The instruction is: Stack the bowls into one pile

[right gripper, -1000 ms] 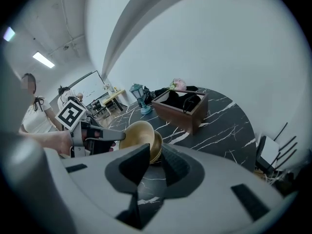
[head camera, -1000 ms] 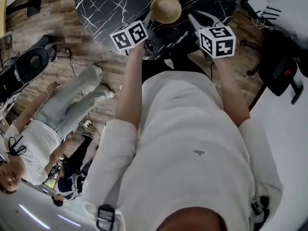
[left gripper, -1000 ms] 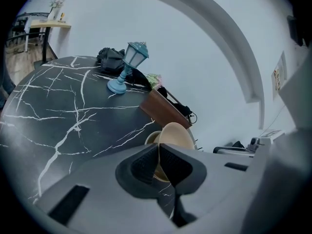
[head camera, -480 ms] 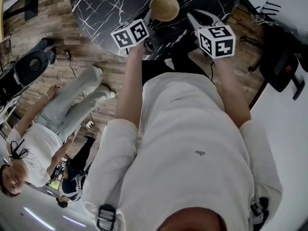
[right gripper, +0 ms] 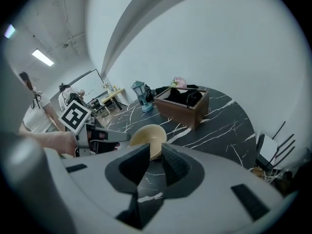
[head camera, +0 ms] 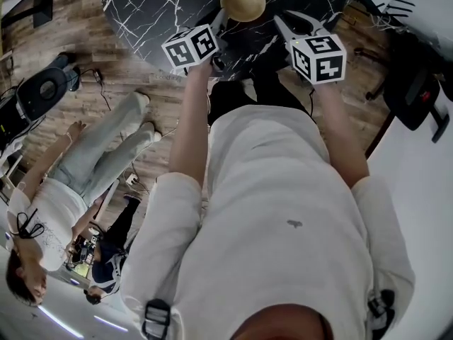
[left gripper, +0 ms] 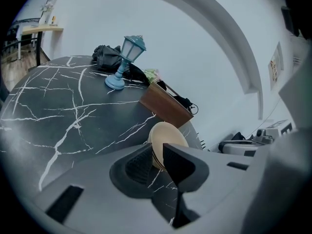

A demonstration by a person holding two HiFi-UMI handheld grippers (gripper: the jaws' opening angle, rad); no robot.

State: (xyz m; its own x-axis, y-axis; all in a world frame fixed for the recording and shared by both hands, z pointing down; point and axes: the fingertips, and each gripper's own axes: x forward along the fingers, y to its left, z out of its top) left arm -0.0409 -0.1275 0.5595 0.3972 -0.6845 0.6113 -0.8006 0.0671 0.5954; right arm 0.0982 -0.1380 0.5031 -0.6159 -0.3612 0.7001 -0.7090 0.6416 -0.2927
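Observation:
A pile of nested tan bowls (head camera: 243, 2) rests on the black marble table (head camera: 163, 6). My left gripper (head camera: 221, 18) reaches to the pile's near left rim. In the left gripper view the stacked rims (left gripper: 165, 141) stand in the gap between the jaws. Those jaws are opening, and the pads no longer press on the rim. My right gripper (head camera: 289, 25) hovers just right of the pile, apart from it. It is open by a narrow gap with nothing between its pads (right gripper: 173, 165). The right gripper view shows the pile (right gripper: 146, 138) beyond the jaws, with the left gripper (right gripper: 126, 138) at its rim.
A brown wooden box (right gripper: 181, 105) holding dark items and a blue lantern lamp (left gripper: 127, 62) stand farther back on the table. A black bag (left gripper: 106, 55) lies behind the lamp. A person (head camera: 64, 190) stands on the wooden floor at the left. A black chair (head camera: 417, 98) is at the right.
Both grippers and the bowls sit slightly higher in the head view. The left gripper stays at the pile's rim and the right one beside it.

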